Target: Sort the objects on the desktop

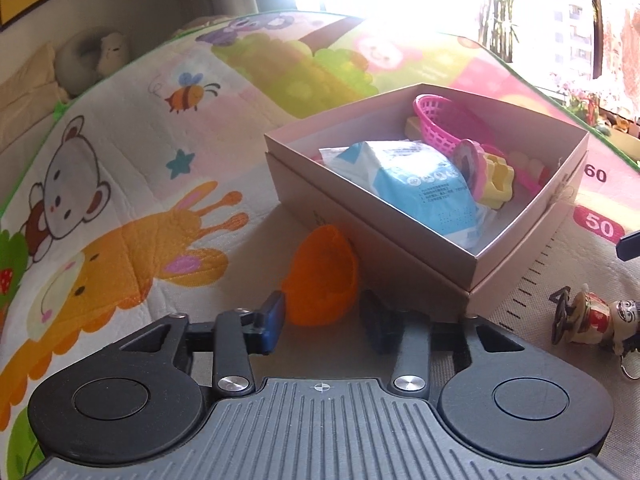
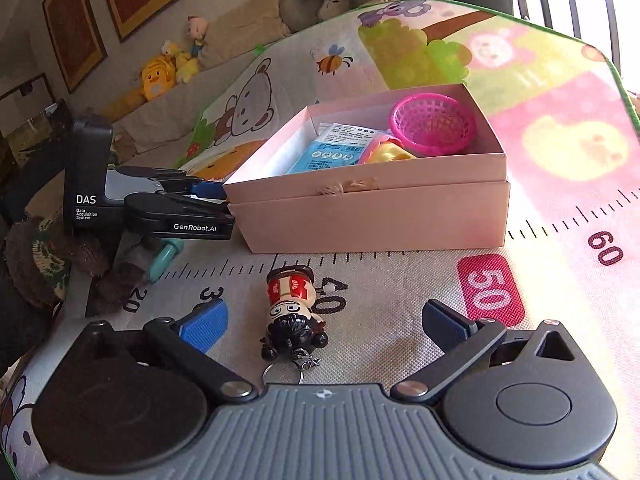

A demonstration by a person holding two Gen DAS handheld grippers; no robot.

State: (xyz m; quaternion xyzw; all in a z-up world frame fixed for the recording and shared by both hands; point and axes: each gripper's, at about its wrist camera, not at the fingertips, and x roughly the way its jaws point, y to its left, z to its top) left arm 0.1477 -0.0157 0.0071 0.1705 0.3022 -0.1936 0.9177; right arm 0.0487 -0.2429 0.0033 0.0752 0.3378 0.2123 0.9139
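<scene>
A pink cardboard box (image 1: 360,216) (image 2: 372,216) sits on the play mat and holds a pink basket (image 1: 444,124) (image 2: 434,124), a blue-white packet (image 1: 416,184) (image 2: 324,152) and a yellow-pink toy (image 1: 486,178). An orange cup-shaped toy (image 1: 320,276) lies by the box's near corner, between the pads of my left gripper (image 1: 326,324), whose jaws stand apart around it. My right gripper (image 2: 324,324) is open with a doll keychain (image 2: 294,312) lying between its fingers, touching neither pad. The keychain also shows in the left wrist view (image 1: 592,320).
The cartoon play mat (image 1: 120,168) has a printed ruler strip (image 2: 496,292). A teal object (image 2: 166,258) and dark fabric (image 2: 48,264) lie at the left under the left gripper body (image 2: 132,204). Plush toys (image 2: 168,68) and cushions line the back.
</scene>
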